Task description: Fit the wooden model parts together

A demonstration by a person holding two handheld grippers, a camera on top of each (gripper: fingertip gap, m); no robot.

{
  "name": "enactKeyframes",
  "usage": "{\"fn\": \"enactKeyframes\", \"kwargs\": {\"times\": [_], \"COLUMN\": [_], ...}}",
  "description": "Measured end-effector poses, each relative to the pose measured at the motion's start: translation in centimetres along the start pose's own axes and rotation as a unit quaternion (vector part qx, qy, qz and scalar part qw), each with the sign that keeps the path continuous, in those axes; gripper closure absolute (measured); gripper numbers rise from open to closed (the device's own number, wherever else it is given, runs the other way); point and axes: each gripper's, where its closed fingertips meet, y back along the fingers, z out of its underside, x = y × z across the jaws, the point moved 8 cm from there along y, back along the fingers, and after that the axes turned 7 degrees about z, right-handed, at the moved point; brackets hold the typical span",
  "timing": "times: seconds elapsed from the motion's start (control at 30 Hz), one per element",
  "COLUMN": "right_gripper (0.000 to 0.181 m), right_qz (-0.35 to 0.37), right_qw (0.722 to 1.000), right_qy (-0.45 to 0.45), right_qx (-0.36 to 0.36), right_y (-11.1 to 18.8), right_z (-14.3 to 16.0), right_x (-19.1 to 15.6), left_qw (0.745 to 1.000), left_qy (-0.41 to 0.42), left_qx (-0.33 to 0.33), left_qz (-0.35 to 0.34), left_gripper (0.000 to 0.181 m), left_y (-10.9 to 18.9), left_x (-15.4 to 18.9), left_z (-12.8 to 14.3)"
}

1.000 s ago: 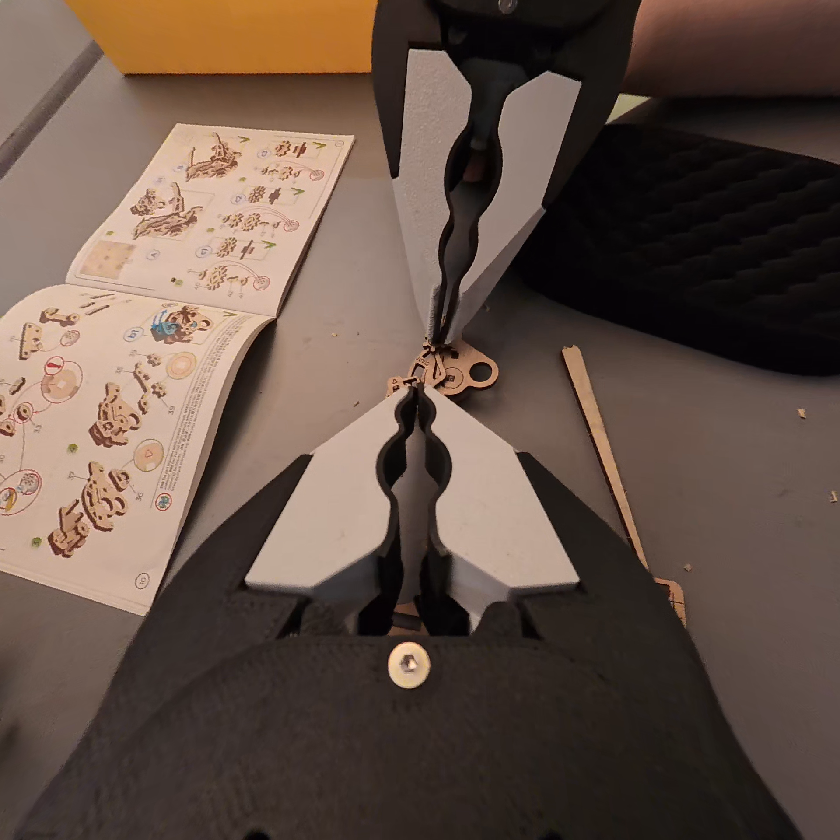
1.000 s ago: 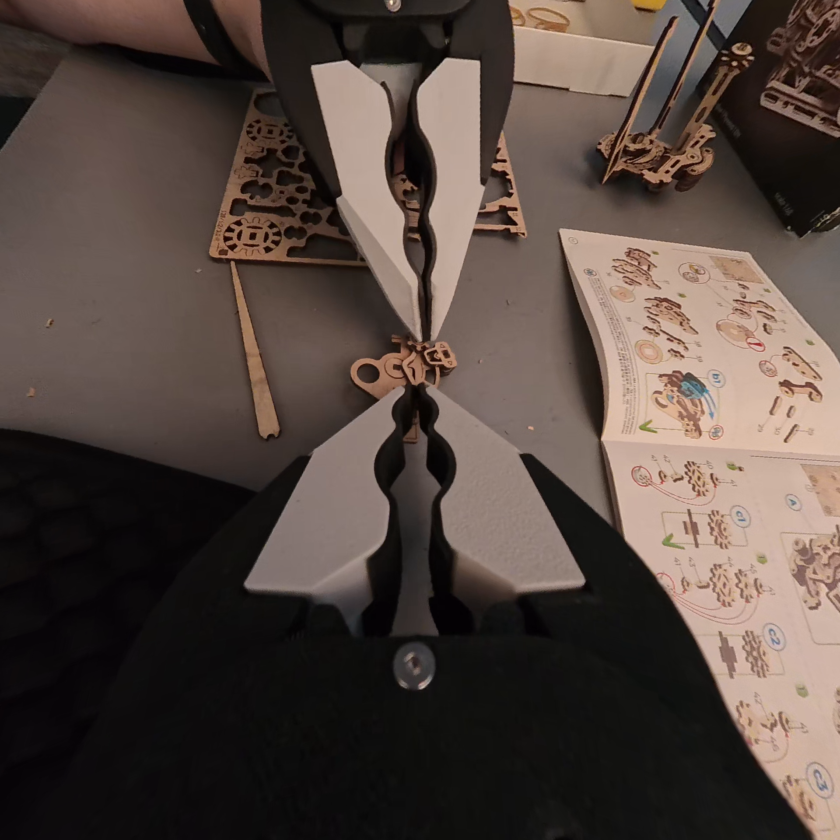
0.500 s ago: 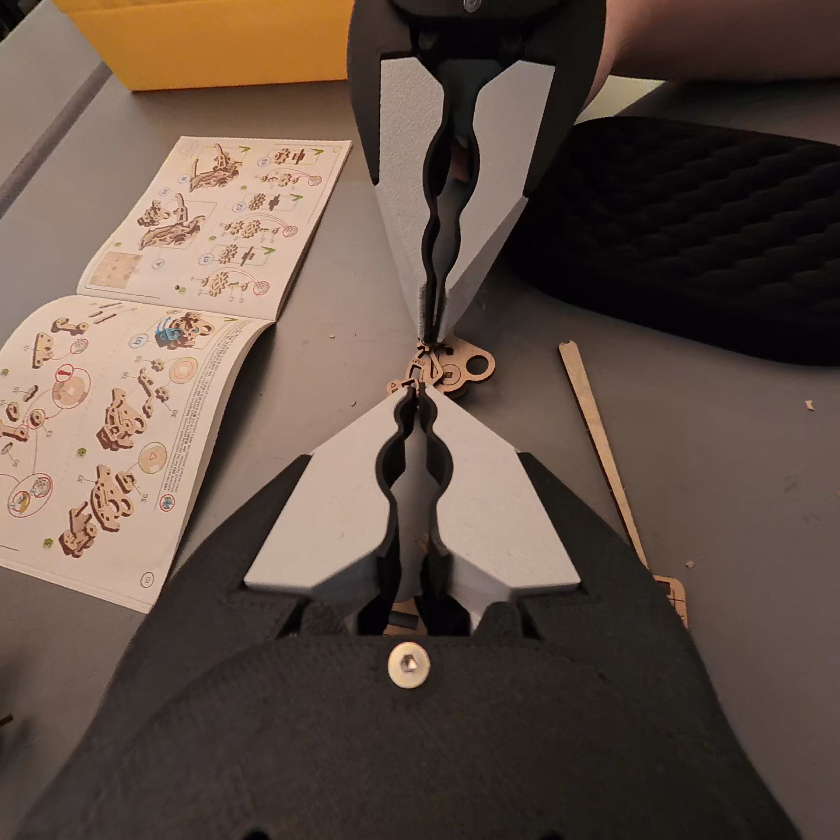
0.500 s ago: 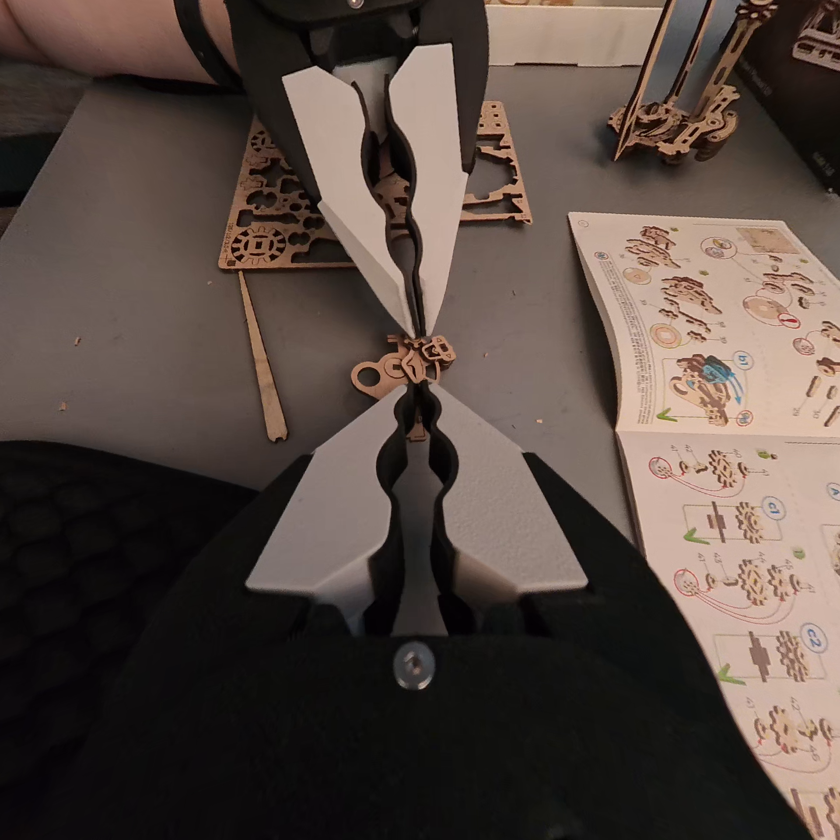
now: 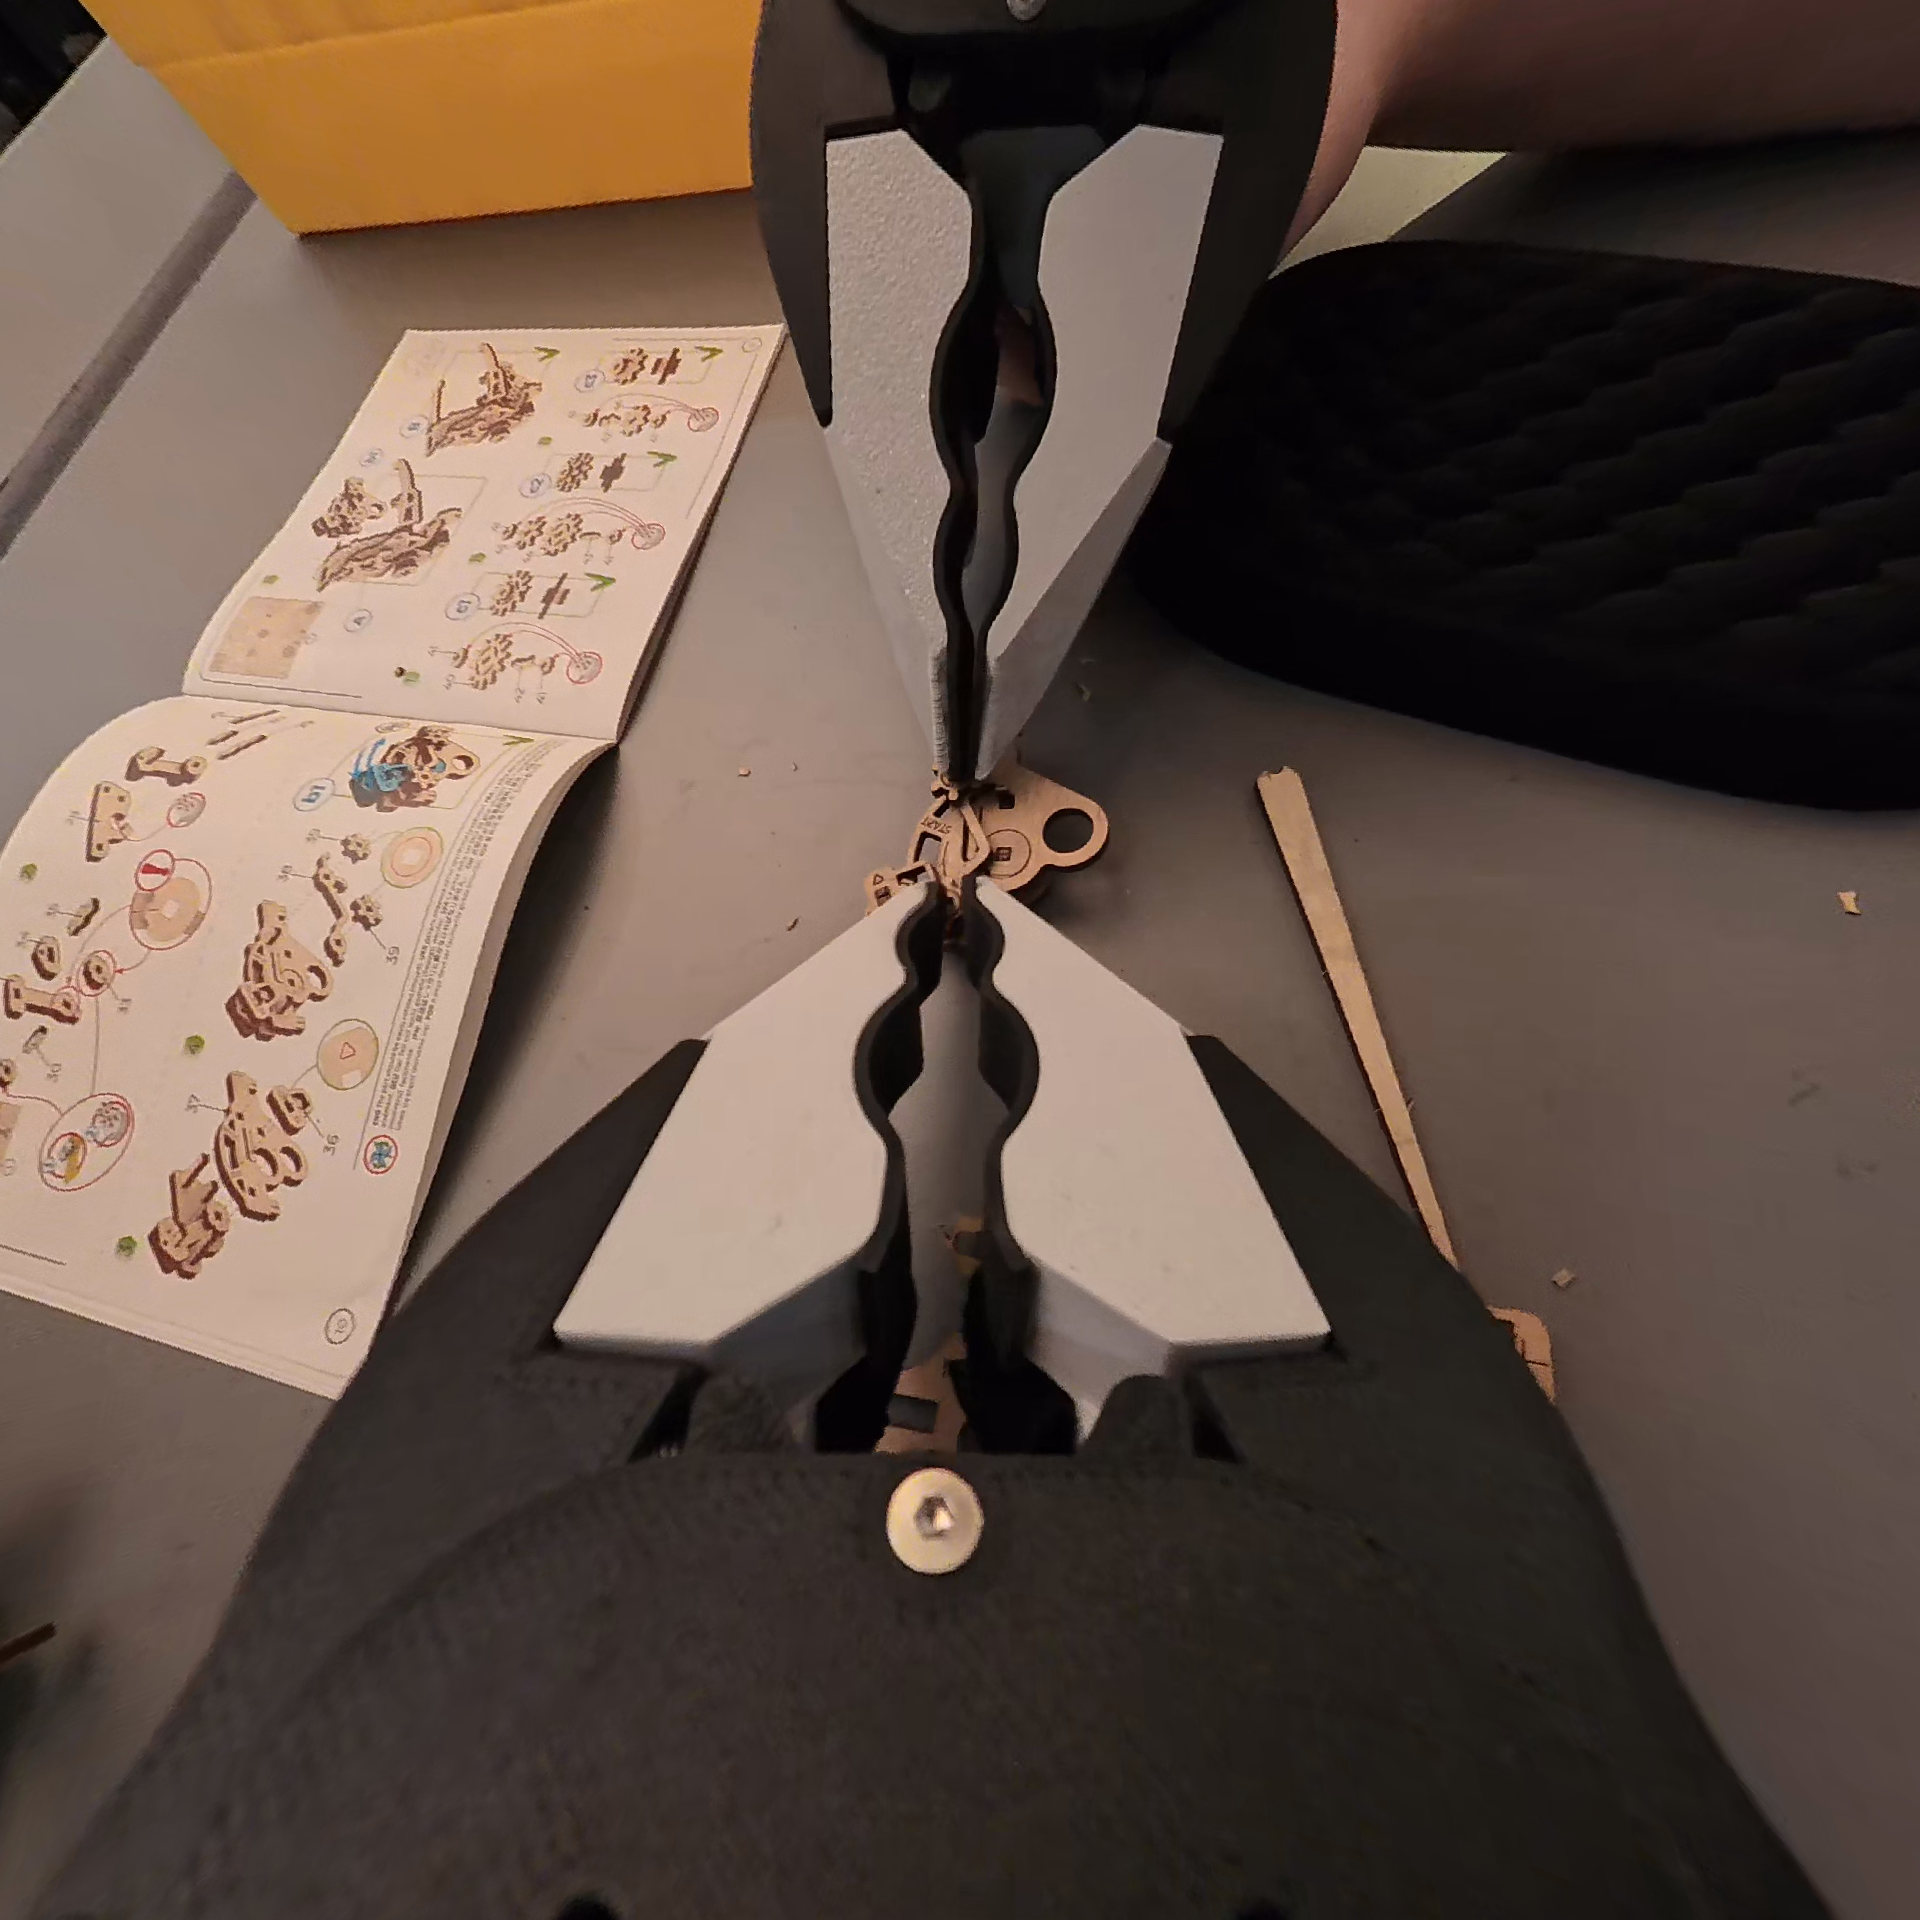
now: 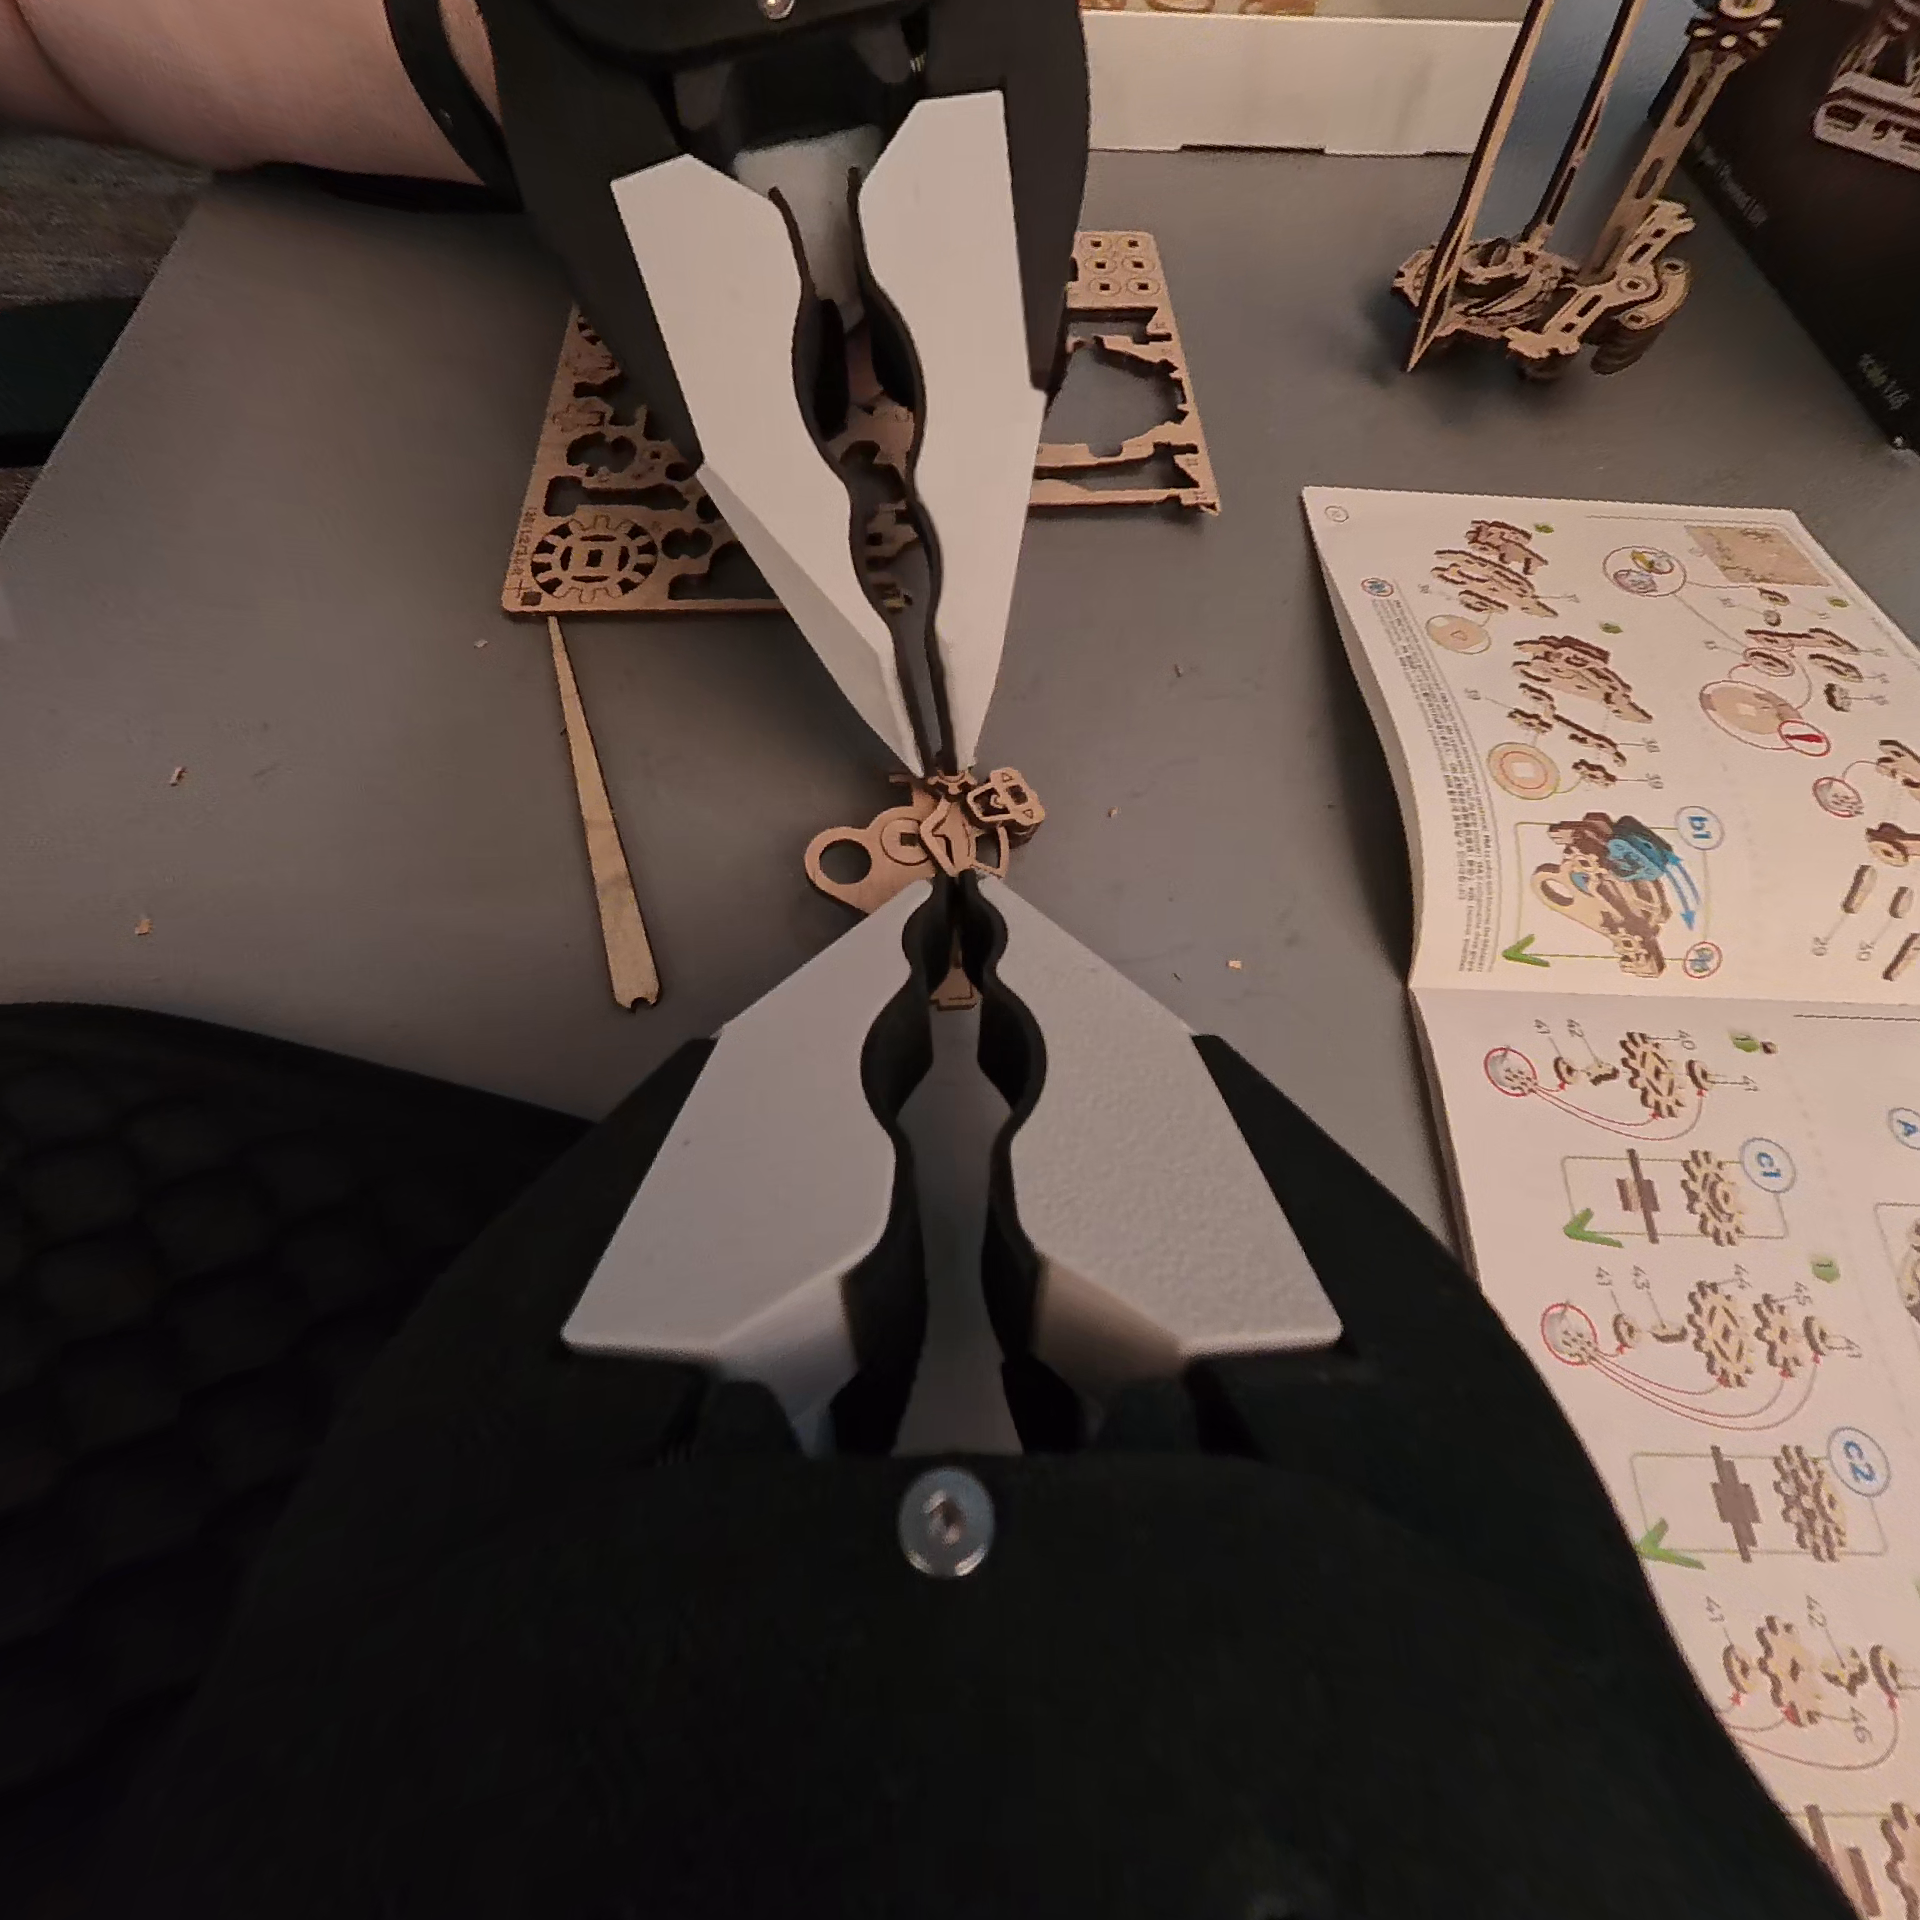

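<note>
Small wooden model assembly (image 5: pixel 987 842) sits at frame centre in both views, just above the grey tabletop (image 5: pixel 1558 1039); whether it touches the surface can't be told. It's a flat tan plate w/ a ring-shaped lug, plus small cut-out pieces stacked on its face. In the left wrist view the lug points right; in the right wrist view (image 6: pixel 914 842) it points left.

Left gripper (image 5: pixel 951 902) comes in from the bottom of its own view, jaws closed on the near edge of the assembly. Right gripper (image 5: pixel 966 764) comes down from the top of that view, jaws pinched on the far edge. Right wrist view shows the same pinch mirrored: right gripper (image 6: pixel 954 896) at bottom, left gripper (image 6: pixel 940 764) at top. Tips face each other across the assembly, nearly touching.

Outward: thin wooden strip (image 5: pixel 1340 987) lies right of centre in the left view, well apart from the assembly. Open instruction booklet (image 5: pixel 343 810) lies at left. Black quilted pad (image 5: pixel 1558 520) fills upper right, yellow box (image 5: pixel 447 94) upper left. In the right view a punched-out wooden parts sheet (image 6: pixel 592 551) lies behind the left gripper, and a partly built wooden model (image 6: pixel 1538 281) stands upper right. Wood crumbs dot the tabletop.
</note>
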Motion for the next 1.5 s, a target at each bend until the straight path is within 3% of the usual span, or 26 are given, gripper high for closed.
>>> {"fn": "enactKeyframes", "kwargs": {"times": [0.37,0.5,0.6,1.2,1.5], "right_gripper": [0.181,0.181,0.181,0.181,0.181], "right_qz": [-0.002,0.009,0.049,0.046,0.057], "right_qw": [1.000,0.999,0.997,0.997,0.996], "right_qy": [-0.013,-0.004,0.032,0.057,0.066], "right_qx": [0.007,0.049,0.046,0.008,0.008], "right_y": [0.1,1.2,1.4,-0.1,0.1], "right_z": [0.0,-0.5,-0.1,-0.1,0.1], "right_x": [0.1,0.4,0.8,0.2,0.1], "left_qw": [0.999,1.000,1.000,1.000,0.998], "left_qy": [0.026,0.021,0.019,-0.023,0.050], "left_qx": [0.010,0.008,0.008,0.003,0.034], "left_qz": [0.015,0.013,0.013,0.006,-0.013], "left_gripper": [0.181,0.181,0.181,0.181,0.181], "left_y": [0.0,0.0,0.0,0.0,2.4], "left_x": [0.0,0.1,0.1,0.4,-1.2], "left_z": [0.1,0.1,0.1,0.0,0.3]}}
